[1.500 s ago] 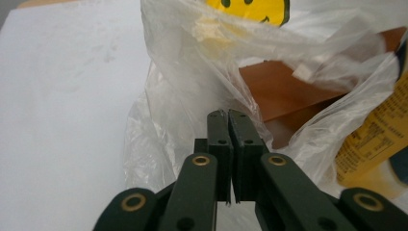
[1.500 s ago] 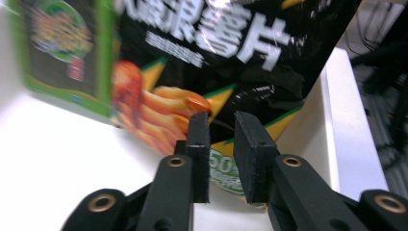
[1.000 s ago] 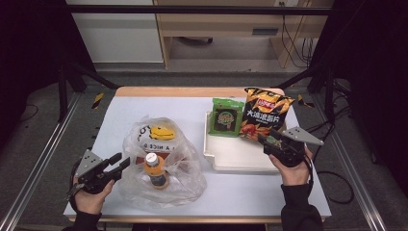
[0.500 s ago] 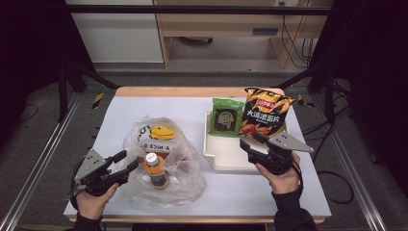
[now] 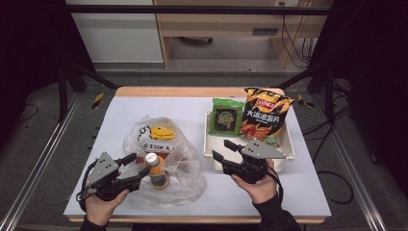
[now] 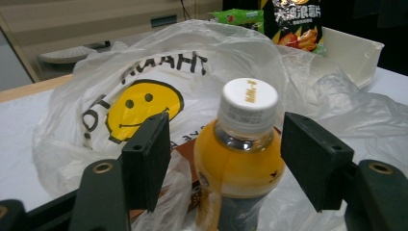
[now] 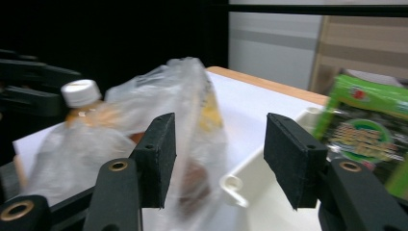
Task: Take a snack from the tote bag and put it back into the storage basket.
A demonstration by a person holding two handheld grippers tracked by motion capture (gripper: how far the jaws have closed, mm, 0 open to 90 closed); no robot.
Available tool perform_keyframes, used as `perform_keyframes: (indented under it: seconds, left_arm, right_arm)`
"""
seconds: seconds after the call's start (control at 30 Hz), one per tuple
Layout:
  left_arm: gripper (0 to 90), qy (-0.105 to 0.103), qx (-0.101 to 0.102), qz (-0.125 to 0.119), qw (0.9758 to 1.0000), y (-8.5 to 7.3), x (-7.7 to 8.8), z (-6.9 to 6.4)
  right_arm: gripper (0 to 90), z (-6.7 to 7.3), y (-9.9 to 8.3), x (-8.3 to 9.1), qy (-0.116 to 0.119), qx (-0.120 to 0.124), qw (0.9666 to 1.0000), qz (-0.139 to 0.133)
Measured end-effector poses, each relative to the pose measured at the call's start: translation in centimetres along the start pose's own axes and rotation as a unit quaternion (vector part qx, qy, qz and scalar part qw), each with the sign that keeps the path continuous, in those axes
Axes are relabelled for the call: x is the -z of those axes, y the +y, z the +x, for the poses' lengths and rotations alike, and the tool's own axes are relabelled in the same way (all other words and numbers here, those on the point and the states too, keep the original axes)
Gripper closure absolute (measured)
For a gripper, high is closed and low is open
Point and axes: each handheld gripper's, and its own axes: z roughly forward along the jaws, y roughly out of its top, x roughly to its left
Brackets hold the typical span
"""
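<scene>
An orange drink bottle (image 5: 155, 169) with a white cap stands upright on a crumpled clear plastic bag (image 5: 161, 139) printed with a yellow smiley. My left gripper (image 5: 138, 166) is open just left of the bottle. In the left gripper view the bottle (image 6: 243, 144) stands between the two pads, apart from both. My right gripper (image 5: 223, 150) is open over the near left corner of the white tray (image 5: 288, 144) and points left at the bag. In the right gripper view the bag (image 7: 192, 110) lies ahead of the open jaws, with the bottle (image 7: 84, 103) beyond it.
A green snack packet (image 5: 227, 117) and an orange-and-black chips bag (image 5: 264, 115) stand upright in the tray. The white tabletop (image 5: 120, 110) has bare room at the back left. Black frame bars and cables run beside the table's right edge.
My right gripper has swung left from the tray's right side to its near left corner, now pointing at the bag. My left gripper has edged closer to the bottle.
</scene>
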Motion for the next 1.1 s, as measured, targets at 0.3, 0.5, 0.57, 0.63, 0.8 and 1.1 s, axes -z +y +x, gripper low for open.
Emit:
perform_keyframes:
  seconds: [0.3,0.5,0.57,0.63,0.8,1.1]
  left_arm:
    - [32.0,-0.008,-0.015,0.015,0.9997,0.1,-1.2,-1.1]
    - [32.0,-0.001,-0.021,0.032,0.9993,-0.4,-1.9,-1.3]
    - [32.4,-0.003,-0.021,0.033,0.9992,-0.4,-1.8,-1.2]
    - [32.9,-0.002,-0.021,0.029,0.9994,-0.5,-1.5,-1.1]
    - [34.8,0.007,-0.013,0.029,0.9995,-0.7,-0.5,0.0]
    - [40.4,0.024,0.002,0.064,0.9977,-2.5,-0.1,2.2]
  right_arm:
    - [42.2,3.0,0.0,-1.5,0.058,0.006,0.9983,0.006]
    - [39.5,4.3,-1.0,-3.0,0.073,0.016,0.9968,0.027]
    - [39.5,4.5,-1.4,-3.4,0.076,0.020,0.9963,0.034]
    - [42.2,4.7,-1.8,-3.9,0.076,0.025,0.9959,0.043]
    - [63.1,4.9,-2.9,-4.7,0.062,0.052,0.9937,0.077]
    - [90.0,3.6,-4.2,-4.8,0.031,0.045,0.9905,0.126]
